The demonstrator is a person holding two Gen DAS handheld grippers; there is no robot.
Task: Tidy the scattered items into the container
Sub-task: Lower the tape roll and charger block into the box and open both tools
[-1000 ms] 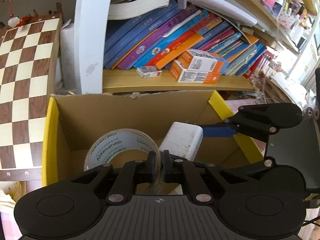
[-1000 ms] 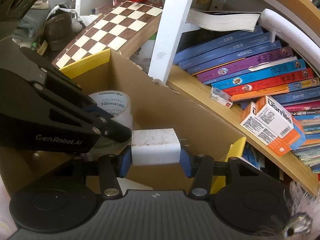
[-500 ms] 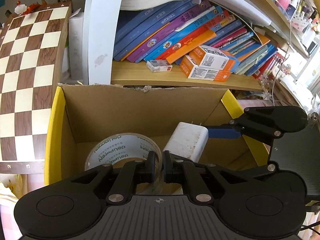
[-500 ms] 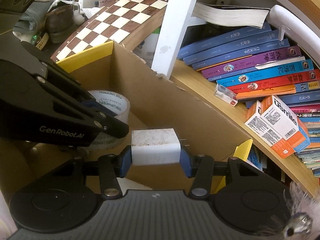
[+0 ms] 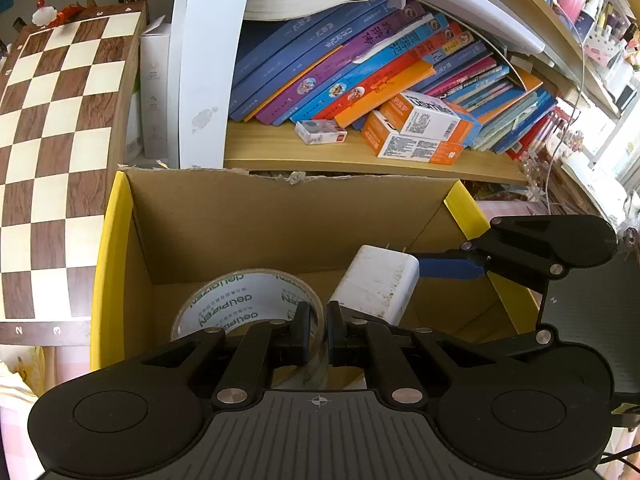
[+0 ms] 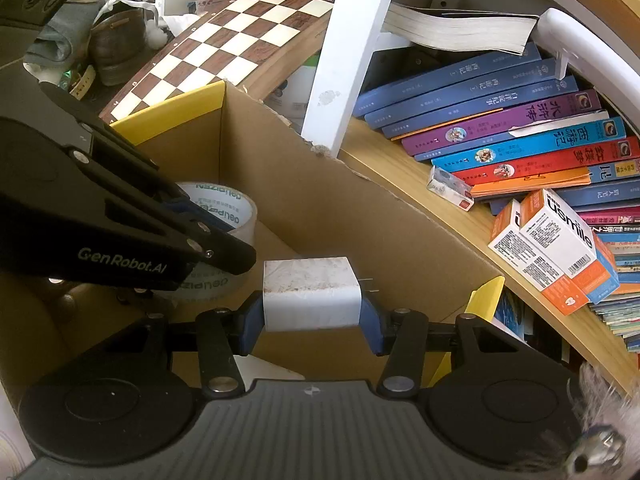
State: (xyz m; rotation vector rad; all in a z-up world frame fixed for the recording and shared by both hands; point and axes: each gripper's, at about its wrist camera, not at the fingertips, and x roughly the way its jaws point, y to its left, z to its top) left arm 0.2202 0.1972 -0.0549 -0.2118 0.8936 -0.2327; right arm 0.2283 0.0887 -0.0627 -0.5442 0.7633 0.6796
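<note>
A home room, prob. study/bedroom: wooden bookshelf [image 5: 360, 160] w/ slanted colourful paperback books [image 5: 360, 68], brown-and-cream wooden chessboard [image 5: 56, 152].

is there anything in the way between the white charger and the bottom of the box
Nothing visible blocks it. The right gripper holds the white charger inside the cardboard box, above bare floor. The tape roll, pinched by the left gripper, sits just to its left, so clearance there is tight.

Wooden shelf [image 5: 280, 152], leaning books [image 5: 360, 68], 2 orange boxes [image 5: 420, 128]
</note>
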